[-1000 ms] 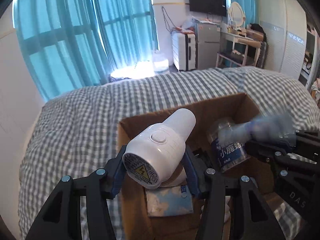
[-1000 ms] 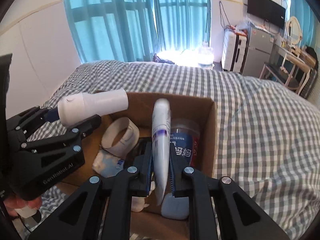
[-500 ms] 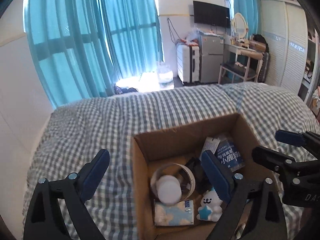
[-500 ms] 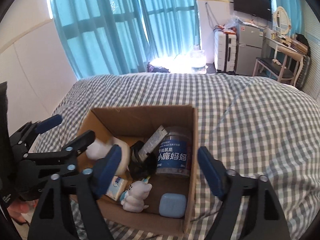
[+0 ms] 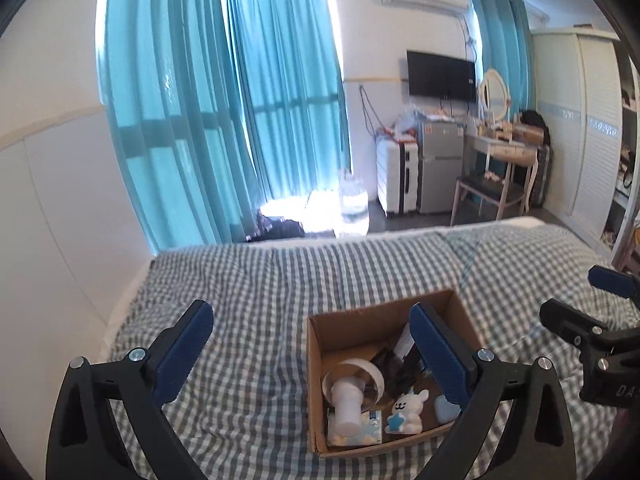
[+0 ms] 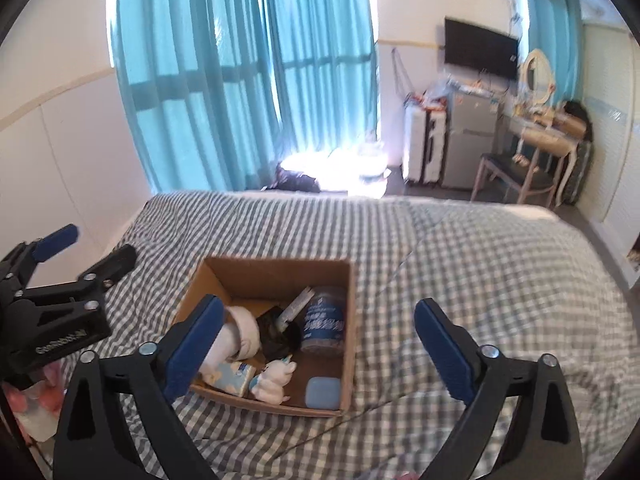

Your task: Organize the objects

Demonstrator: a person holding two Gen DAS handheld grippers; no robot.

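Observation:
An open cardboard box [image 5: 352, 322] [image 6: 276, 272] sits on the checked bed. In it lie a white hair dryer [image 5: 347, 404] [image 6: 236, 336], a blue-labelled jar [image 6: 323, 320], a white tube [image 6: 296, 304], a white toy animal [image 5: 406, 414] [image 6: 274, 378], a tissue pack [image 5: 370, 432] [image 6: 232, 376] and a blue case [image 6: 323, 394]. My left gripper [image 5: 310, 356] is open and empty, raised above and behind the box. My right gripper [image 6: 316, 350] is open and empty, also raised above the box.
The grey checked bedspread [image 5: 248, 288] [image 6: 480, 280] spreads around the box. Teal curtains [image 5: 224, 120], a suitcase and small fridge [image 5: 420, 172], a dressing table with chair [image 5: 496, 184] and a wardrobe [image 5: 580, 128] stand beyond the bed.
One second ago my left gripper held the hair dryer and my right the tube. Both opened, the items dropped into the box, and both grippers have pulled up and back.

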